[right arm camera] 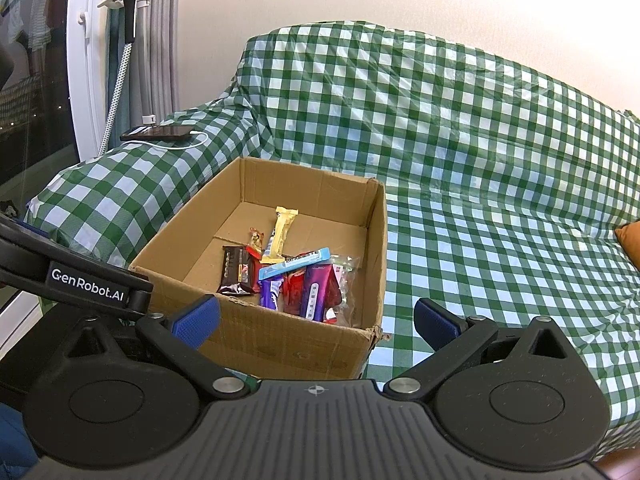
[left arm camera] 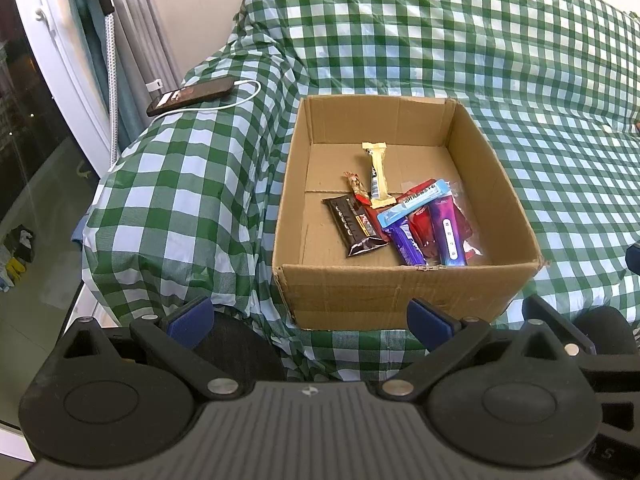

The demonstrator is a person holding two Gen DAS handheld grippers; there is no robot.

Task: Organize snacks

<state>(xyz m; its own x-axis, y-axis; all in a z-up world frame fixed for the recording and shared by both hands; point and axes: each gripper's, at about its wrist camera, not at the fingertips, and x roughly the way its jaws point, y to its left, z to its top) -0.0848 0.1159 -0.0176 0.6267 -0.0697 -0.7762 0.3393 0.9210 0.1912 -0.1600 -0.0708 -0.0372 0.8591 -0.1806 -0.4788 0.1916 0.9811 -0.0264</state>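
An open cardboard box [left arm camera: 400, 292] [right arm camera: 280, 344] sits on a sofa draped in green-checked cloth [left arm camera: 440, 40] [right arm camera: 460, 140]. Inside lie several snacks: a yellow bar [left arm camera: 376, 174] [right arm camera: 282, 236], a dark brown bar [left arm camera: 354, 224] [right arm camera: 236, 270], a light blue pack [left arm camera: 412, 204] [right arm camera: 296, 263], purple packs [left arm camera: 448, 228] [right arm camera: 316, 290] and red packs [left arm camera: 424, 228] [right arm camera: 292, 288]. My left gripper [left arm camera: 310, 318] hangs open in front of the box's near wall, holding nothing. My right gripper [right arm camera: 316, 320] is also open and empty, just before the box's near right corner.
A phone [left arm camera: 192, 94] [right arm camera: 156, 132] on a white charging cable [left arm camera: 240, 96] rests on the sofa armrest, left of the box. A garment steamer [right arm camera: 128, 8] and curtain stand by the window at far left. An orange cushion edge [right arm camera: 630, 240] shows at right.
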